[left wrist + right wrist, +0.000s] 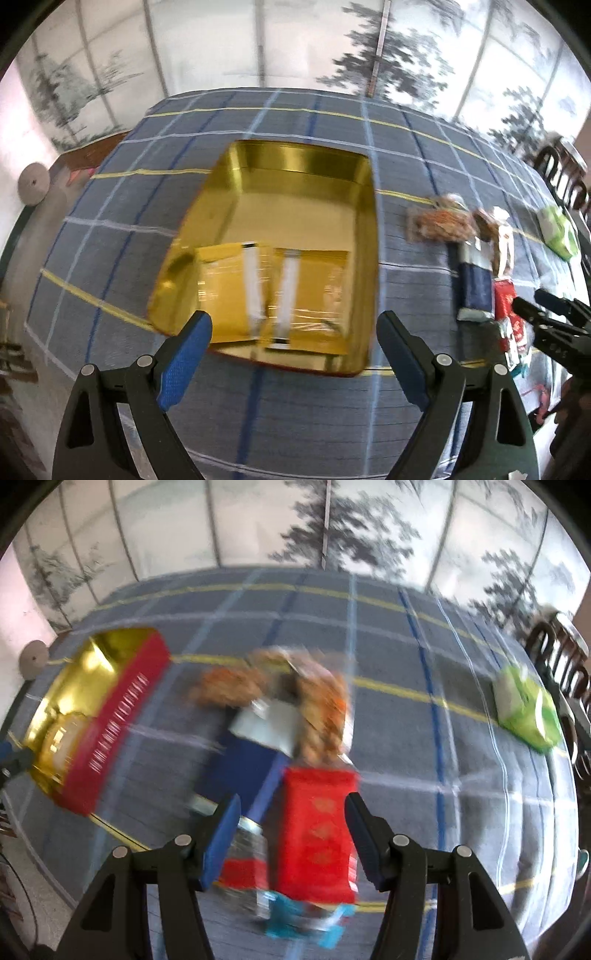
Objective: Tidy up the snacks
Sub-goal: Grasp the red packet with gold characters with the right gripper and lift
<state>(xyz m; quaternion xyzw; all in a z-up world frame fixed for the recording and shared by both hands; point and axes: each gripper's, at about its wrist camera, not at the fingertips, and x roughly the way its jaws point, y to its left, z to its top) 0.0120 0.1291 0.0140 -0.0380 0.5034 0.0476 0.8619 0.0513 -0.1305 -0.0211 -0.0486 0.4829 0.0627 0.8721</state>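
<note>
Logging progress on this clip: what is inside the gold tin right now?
The gold tin holds two clear-wrapped yellow packets side by side at its near end; the far half shows bare metal. Anything beneath the packets is covered.

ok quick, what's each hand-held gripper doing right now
Left hand-held gripper: open, holding nothing, above the near edge of the gold tin.
Right hand-held gripper: open, straddling the red snack packet, not clamped.

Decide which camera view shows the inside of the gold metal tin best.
The left wrist view: the gold metal tin sits centred, its floor and two clear-wrapped yellow packets visible. The right wrist view shows only its red side wall and a blurred interior sliver.
</note>
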